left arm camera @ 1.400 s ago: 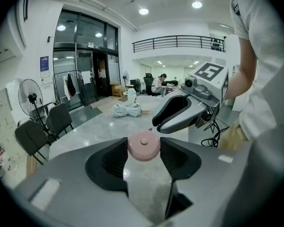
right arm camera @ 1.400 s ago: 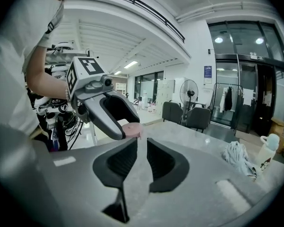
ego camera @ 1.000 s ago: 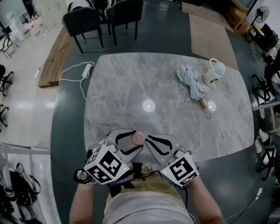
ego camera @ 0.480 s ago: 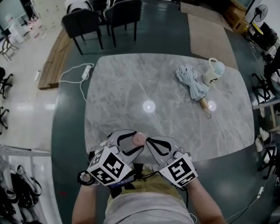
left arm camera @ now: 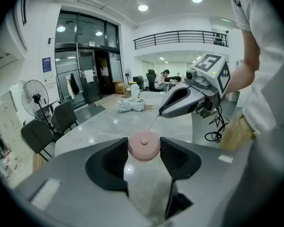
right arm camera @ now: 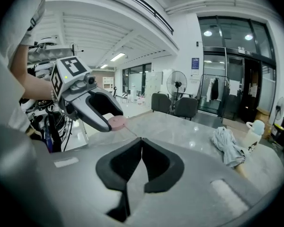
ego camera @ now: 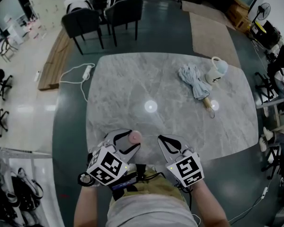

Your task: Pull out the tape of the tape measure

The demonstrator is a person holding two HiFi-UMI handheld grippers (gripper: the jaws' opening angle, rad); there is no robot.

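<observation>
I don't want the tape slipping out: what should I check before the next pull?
1. Tape measure clamped in the left hand-held gripper: ok.
2. Right hand-held gripper shut on the tape: ok.
3. Tape straight between the two hand-held grippers: ok.
4. Umbrella and cup well away from both hand-held grippers: ok.
5. Tape left to pull out: cannot tell.

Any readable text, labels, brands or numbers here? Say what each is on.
No legible text anywhere.
Blue wall sign beside the glass doors: print too small to read.
Marker cubes: black-and-white square patterns, no words.
Pink tape measure: no print visible.
</observation>
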